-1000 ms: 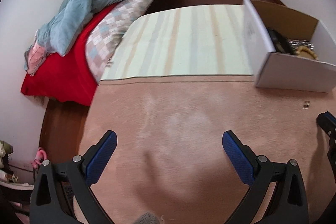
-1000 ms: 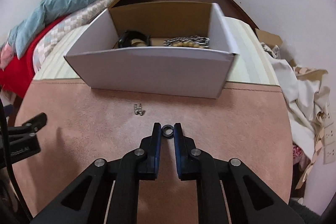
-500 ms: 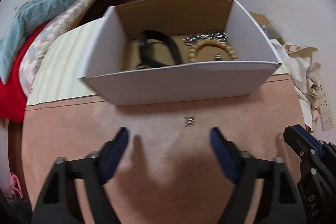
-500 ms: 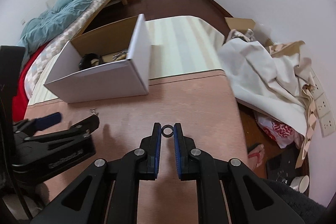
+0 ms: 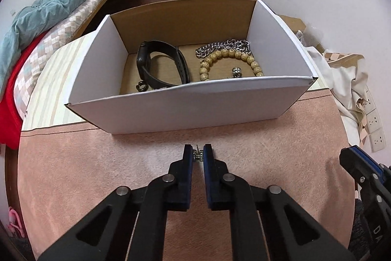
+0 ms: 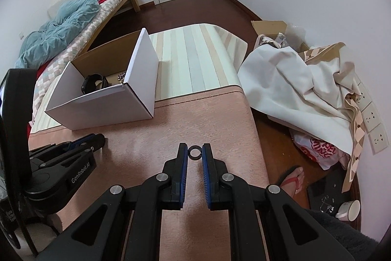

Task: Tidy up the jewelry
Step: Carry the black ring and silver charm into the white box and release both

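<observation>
Half a second ago the left gripper (image 5: 198,155) had its fingers spread wide; now they pinch the small metal earring (image 5: 197,154) on the pink, fuzzy tabletop (image 5: 73,163) just before the white cardboard box (image 5: 190,107). The right gripper (image 6: 195,153) still pinches a dark round ring (image 6: 194,152). In the box lie a black strap watch (image 5: 158,66), a wooden bead bracelet (image 5: 229,59) and a steel chain (image 5: 223,45).
</observation>
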Motion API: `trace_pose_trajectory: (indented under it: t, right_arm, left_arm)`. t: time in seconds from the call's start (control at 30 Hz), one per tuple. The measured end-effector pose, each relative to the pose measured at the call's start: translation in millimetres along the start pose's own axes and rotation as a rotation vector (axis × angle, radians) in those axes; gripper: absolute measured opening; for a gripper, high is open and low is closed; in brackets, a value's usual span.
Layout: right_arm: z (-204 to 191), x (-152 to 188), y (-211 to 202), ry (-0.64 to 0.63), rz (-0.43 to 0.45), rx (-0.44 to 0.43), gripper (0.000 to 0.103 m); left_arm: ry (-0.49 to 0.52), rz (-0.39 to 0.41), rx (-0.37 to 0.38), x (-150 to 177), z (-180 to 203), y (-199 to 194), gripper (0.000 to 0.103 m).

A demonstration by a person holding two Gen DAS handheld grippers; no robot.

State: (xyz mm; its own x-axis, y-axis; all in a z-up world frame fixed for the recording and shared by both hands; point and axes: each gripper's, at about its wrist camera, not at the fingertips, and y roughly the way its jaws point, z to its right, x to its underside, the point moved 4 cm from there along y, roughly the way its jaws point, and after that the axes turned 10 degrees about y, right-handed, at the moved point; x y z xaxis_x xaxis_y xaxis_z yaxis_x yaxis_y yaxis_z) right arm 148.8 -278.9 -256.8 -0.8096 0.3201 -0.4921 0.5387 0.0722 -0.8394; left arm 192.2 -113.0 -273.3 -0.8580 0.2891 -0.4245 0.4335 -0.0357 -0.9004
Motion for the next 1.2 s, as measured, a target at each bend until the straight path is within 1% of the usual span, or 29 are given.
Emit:
trace_pose_trajectory:
  t: [0.13, 0.27, 0.37, 0.53, 0.7, 0.77, 0.83, 0.87, 0.9, 0.97, 1.07, 1.17, 1.2]
  right_arm:
    - [-4, -1, -9, -0.007, 0.013, -0.009, 0.012]
    - [-10, -6, -26, -0.012, 0.037, -0.033, 0.012]
    - [-18, -14, -43, -0.018, 0.064, -0.061, 0.012]
    - [-45, -39, -60, -0.046, 0.109, -0.116, 0.012]
    - [-72, -68, -54, -0.059, 0.115, -0.173, 0.012]
    - [-80, -79, -47, -0.059, 0.098, -0.195, 0.012]
    - [-87, -90, -35, -0.052, 0.062, -0.223, 0.012]
    - [-89, -93, -28, -0.047, 0.034, -0.243, 0.012]
    - [-92, -98, -17, -0.033, -0.015, -0.266, 0.012]
    - [-95, -105, 0, -0.016, -0.073, -0.287, 0.012]
    - [-98, -112, 21, -0.006, -0.148, -0.291, 0.012]
    - [-103, -115, 33, -0.006, -0.189, -0.281, 0.012]
    - [-104, -116, 36, 0.002, -0.204, -0.282, 0.013]
  left_arm:
    - [-0.002, 0.024, -0.003, -2, -9, -10, 0.006]
    - [-0.003, 0.077, -0.011, -2, -14, -38, 0.006]
    - [-0.007, 0.128, -0.013, -11, -22, -64, 0.006]
    - [-0.030, 0.190, -0.014, -33, -44, -97, 0.006]
    - [-0.042, 0.208, -0.037, -54, -65, -108, 0.006]
    - [-0.059, 0.180, -0.017, -62, -78, -102, 0.006]
    - [-0.089, 0.143, 0.027, -65, -85, -92, 0.006]
    - [-0.108, 0.117, 0.055, -67, -89, -84, 0.006]
    - [-0.113, 0.099, 0.070, -69, -92, -79, 0.006]
    - [-0.128, 0.057, 0.115, -74, -97, -66, 0.006]
    - [-0.133, 0.017, 0.157, -82, -101, -53, 0.006]
    - [-0.132, -0.006, 0.176, -90, -102, -47, 0.006]
    - [-0.138, -0.013, 0.192, -94, -102, -45, 0.008]
